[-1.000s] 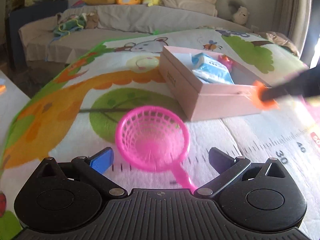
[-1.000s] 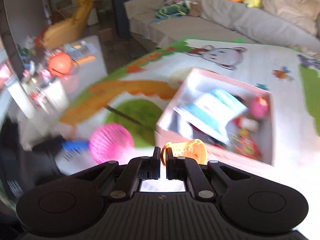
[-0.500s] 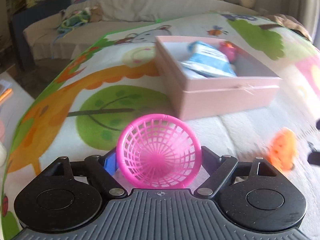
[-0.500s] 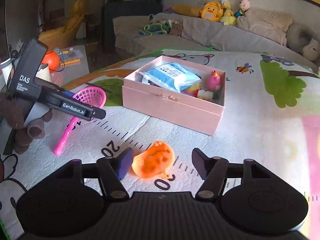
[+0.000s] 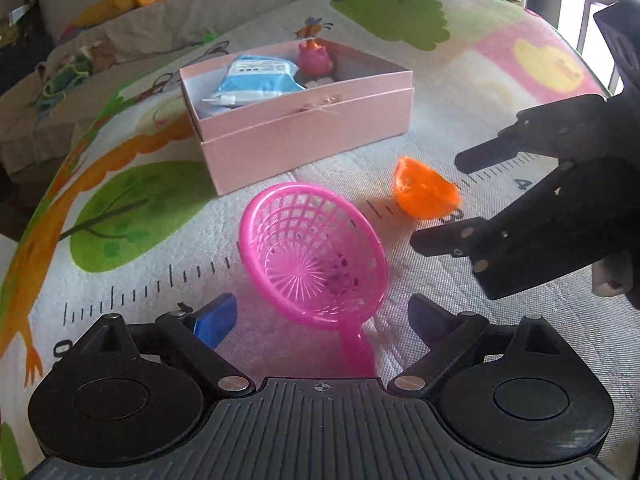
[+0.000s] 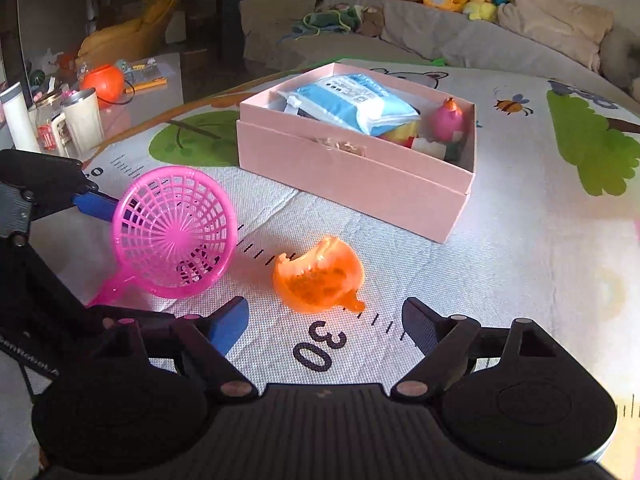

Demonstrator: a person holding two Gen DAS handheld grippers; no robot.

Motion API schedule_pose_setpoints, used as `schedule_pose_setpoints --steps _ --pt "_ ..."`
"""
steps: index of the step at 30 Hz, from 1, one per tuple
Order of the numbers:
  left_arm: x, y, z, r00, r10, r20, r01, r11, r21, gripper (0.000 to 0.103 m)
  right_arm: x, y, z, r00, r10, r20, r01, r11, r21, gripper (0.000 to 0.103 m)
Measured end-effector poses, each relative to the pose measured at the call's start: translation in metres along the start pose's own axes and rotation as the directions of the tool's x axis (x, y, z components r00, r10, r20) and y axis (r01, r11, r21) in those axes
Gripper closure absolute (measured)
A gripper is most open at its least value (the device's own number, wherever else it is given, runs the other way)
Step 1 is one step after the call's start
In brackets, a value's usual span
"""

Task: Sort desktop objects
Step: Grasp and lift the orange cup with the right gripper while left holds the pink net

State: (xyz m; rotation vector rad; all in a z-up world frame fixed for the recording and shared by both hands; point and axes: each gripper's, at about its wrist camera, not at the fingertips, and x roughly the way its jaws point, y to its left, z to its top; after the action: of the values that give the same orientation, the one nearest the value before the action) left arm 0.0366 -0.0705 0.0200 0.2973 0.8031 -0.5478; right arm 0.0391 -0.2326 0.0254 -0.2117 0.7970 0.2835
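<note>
The left hand-held gripper [image 5: 322,316] stands wide, its jaws just opened further; the pink strainer [image 5: 314,248] lies between them on the play mat [image 5: 160,248], tilted on its rim, no pad pressing it. The right hand-held gripper [image 6: 324,320] is also wide, jaws just opened, with the orange toy piece [image 6: 318,276] on the mat just ahead of its fingertips, untouched. Behind both sits the open pink box [image 6: 352,168], holding a blue packet [image 6: 356,102] and a pink toy [image 6: 446,120]

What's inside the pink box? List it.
Inside the pink box: a blue packet on top and a pink toy figure. Smaller bits lie under the packet, mostly covered and unidentifiable.
</note>
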Motion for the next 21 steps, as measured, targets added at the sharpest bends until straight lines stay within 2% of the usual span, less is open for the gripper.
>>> schedule_pose_setpoints --steps 3,4,5,12,17,18,19,21 --pt "0.002 -0.002 0.003 1.0 0.003 0.009 -0.003 1.0 -0.003 0.008 0.013 0.002 0.003 1.0 0.022 -0.006 -0.022 1.0 0.015 0.036" --pt "0.003 -0.004 0.004 1.0 0.007 0.013 -0.007 1.0 -0.005 0.008 0.013 0.002 0.005 0.999 0.037 -0.005 -0.037 0.999 0.021 0.049" --pt "0.005 -0.005 0.005 1.0 0.015 0.015 -0.015 1.0 -0.007 0.009 0.012 0.002 0.006 0.999 0.05 -0.005 -0.049 0.998 0.027 0.05" --pt "0.007 -0.013 0.015 0.997 0.053 0.052 -0.054 0.998 0.018 0.014 -0.01 0.001 0.004 1.0 0.004 0.005 -0.004 1.0 0.02 0.05" --pt "0.001 -0.011 0.017 0.996 0.05 0.072 -0.052 0.998 0.025 0.028 -0.035 -0.013 -0.004 1.0 -0.015 0.007 0.015 0.997 0.073 0.05" --pt "-0.003 -0.01 0.016 0.996 0.043 0.082 -0.046 0.999 0.029 0.044 -0.04 -0.015 -0.007 1.0 -0.016 0.006 0.016 0.996 0.083 0.05" --pt "-0.006 -0.009 0.017 0.996 0.037 0.082 -0.04 0.999 0.032 0.066 -0.045 -0.017 -0.009 1.0 -0.018 0.004 0.018 0.996 0.09 0.05" --pt "-0.012 -0.006 0.016 0.997 0.015 0.072 -0.017 1.0 0.02 0.067 -0.054 -0.018 -0.014 1.0 -0.023 0.006 0.023 0.995 0.095 0.05"
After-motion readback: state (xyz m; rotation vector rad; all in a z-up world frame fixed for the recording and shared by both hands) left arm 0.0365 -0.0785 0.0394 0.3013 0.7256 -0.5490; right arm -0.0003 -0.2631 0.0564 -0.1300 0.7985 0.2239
